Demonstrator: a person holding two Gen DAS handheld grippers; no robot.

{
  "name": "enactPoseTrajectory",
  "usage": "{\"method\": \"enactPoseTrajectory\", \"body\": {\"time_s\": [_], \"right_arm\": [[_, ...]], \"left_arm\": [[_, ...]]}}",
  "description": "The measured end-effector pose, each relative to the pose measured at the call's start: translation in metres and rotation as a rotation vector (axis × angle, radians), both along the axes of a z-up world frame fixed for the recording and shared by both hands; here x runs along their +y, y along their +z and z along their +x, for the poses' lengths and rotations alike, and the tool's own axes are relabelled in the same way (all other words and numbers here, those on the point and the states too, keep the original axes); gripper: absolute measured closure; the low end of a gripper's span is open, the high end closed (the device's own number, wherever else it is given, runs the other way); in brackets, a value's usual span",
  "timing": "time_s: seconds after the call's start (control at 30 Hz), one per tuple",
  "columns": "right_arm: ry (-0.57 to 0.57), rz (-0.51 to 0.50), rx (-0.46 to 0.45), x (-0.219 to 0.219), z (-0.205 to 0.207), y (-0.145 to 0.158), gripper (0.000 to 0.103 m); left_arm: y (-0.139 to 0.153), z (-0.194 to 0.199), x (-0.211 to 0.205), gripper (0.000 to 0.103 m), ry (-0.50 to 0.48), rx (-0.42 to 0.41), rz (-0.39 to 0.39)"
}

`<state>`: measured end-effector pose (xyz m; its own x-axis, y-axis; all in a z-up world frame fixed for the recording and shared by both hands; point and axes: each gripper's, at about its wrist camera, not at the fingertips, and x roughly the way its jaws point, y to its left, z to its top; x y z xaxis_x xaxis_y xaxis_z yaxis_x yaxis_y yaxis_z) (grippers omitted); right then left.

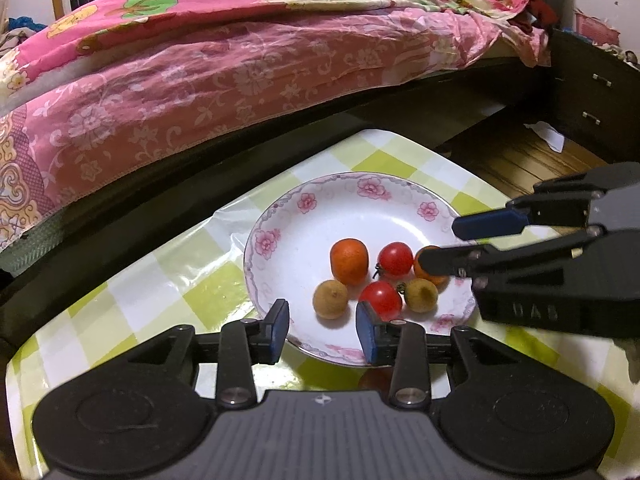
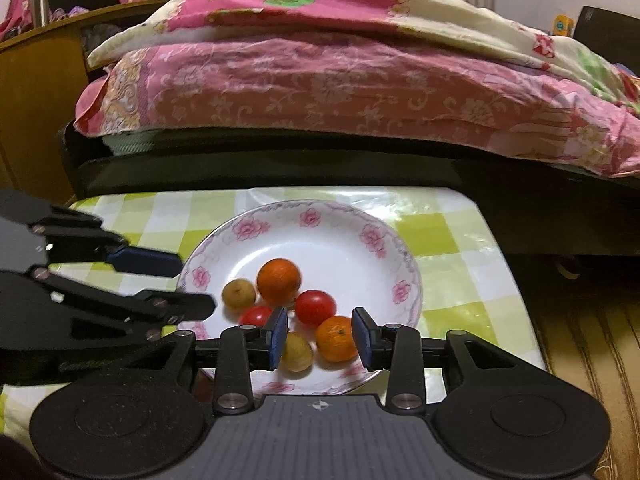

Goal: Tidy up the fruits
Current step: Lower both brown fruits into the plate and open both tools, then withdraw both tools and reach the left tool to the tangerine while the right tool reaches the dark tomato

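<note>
A white plate with a pink flower rim (image 1: 280, 216) (image 2: 340, 224) holds two oranges, two cherry tomatoes and two small brown fruits. In the left wrist view one orange (image 1: 349, 261) lies far left, with a brown fruit (image 1: 330, 299) and a tomato (image 1: 381, 300) nearer. My left gripper (image 1: 322, 326) (image 2: 192, 285) stands open over the plate's near rim, nothing between its pads. My right gripper (image 2: 320, 334) (image 1: 442, 243) is open above the other orange (image 2: 336, 339) and a brown fruit (image 2: 297, 351); both lie loose on the plate between its fingers.
The plate sits on a small table with a green and white checked cover (image 1: 192, 280) (image 2: 452, 240). A bed with pink flowered bedding (image 1: 240, 80) runs close behind the table. A dark drawer unit (image 1: 592, 100) and wooden floor (image 1: 512, 160) lie to the right.
</note>
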<state>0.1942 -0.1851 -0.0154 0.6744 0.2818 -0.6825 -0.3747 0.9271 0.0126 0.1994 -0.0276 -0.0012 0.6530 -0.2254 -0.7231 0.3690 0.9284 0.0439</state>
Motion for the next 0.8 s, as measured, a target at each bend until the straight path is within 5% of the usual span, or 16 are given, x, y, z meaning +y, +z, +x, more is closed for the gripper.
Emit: {"method": "enactPoseTrajectory", "body": {"time_s": [0.8], "right_arm": [[0.104,0.041,0.065,0.004,-0.031,0.008,0.071]], "left_arm": [[-0.015,-0.049,0.008,0.052,-0.13,0.11,0.022]]}}
